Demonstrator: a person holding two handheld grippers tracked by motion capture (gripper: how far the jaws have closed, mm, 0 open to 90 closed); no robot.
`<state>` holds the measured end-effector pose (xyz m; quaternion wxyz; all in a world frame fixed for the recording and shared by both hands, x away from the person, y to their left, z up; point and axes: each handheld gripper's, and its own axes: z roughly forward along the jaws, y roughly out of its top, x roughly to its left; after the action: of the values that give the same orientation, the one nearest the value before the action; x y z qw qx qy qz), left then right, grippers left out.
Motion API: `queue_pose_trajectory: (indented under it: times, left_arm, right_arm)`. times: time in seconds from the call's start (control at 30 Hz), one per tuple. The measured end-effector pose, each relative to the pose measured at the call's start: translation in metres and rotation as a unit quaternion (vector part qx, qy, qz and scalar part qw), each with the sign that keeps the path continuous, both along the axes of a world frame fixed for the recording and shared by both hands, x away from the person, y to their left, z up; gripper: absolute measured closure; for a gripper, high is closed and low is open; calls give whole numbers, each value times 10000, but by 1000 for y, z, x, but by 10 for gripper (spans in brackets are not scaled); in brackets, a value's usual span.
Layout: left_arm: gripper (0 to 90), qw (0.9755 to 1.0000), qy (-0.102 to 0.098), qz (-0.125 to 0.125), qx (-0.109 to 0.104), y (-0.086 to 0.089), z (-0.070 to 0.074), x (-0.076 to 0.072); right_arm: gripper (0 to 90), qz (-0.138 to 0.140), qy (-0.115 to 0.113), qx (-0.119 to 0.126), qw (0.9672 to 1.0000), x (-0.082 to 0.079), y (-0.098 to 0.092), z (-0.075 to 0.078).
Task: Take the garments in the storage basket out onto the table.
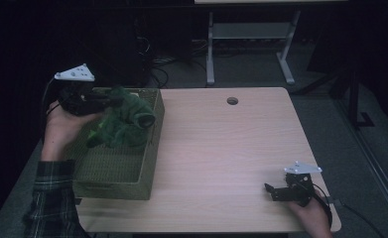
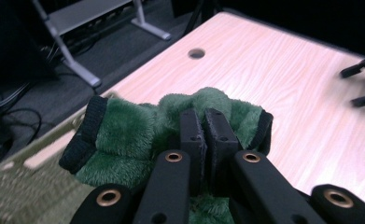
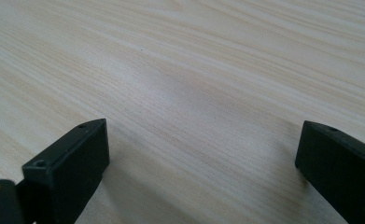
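In the high view, the left gripper (image 1: 113,101) sits at the upper left of the frame, its jaws clamped on a green plush cloth (image 1: 124,121) that hangs above the woven basket (image 1: 132,186) at the left of the worktop (image 1: 221,148). The cloth looks lifted off the basket floor, bunched and drooping over the basket's far right part, so the pick-up seems done; carrying it out and setting it down on the bare wood is what seems left. The right gripper (image 1: 271,191) rests on the worktop at the lower right, well apart from the basket, with nothing in it. A round cable hole (image 1: 232,100) lies near the worktop's far edge, and a grey table frame (image 1: 251,34) stands on the floor beyond. In the left gripper view, the two black jaws meet in the lower centre of the frame, pinching a fold of the green plush, whose black trim (image 2: 84,133) shows at the left; the basket rim (image 2: 45,151) runs along the lower left, and open wood spreads to the right, so the basket's wall is the only thing for the cloth to pass. In the right gripper view, the jaws stand wide apart at the bottom corners with bare wood between them, holding nothing.
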<state>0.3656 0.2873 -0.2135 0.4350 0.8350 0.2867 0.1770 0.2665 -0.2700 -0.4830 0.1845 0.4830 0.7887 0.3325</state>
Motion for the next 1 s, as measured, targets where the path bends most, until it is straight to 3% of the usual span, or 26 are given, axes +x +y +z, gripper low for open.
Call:
queue_pose_trajectory:
  times: [0.17, 0.47, 0.8, 1.0]
  left_arm:
    - [867, 9997, -77, -168, -155, -16, 13, -2]
    - [867, 9979, -89, -512, -393, -50, 23, -3]
    - [867, 9954, -105, -862, -416, -90, 24, -5]
    - [867, 9929, -98, -1123, -391, -125, 20, -7]
  right_arm:
    - [27, -1, 1, 1, 10000, 0, 0, 0]
    - [27, 0, 1, 0, 10000, 0, 0, 0]
    - [27, 1, 0, -1, 10000, 0, 0, 0]
    - [27, -1, 2, 0, 10000, 0, 0, 0]
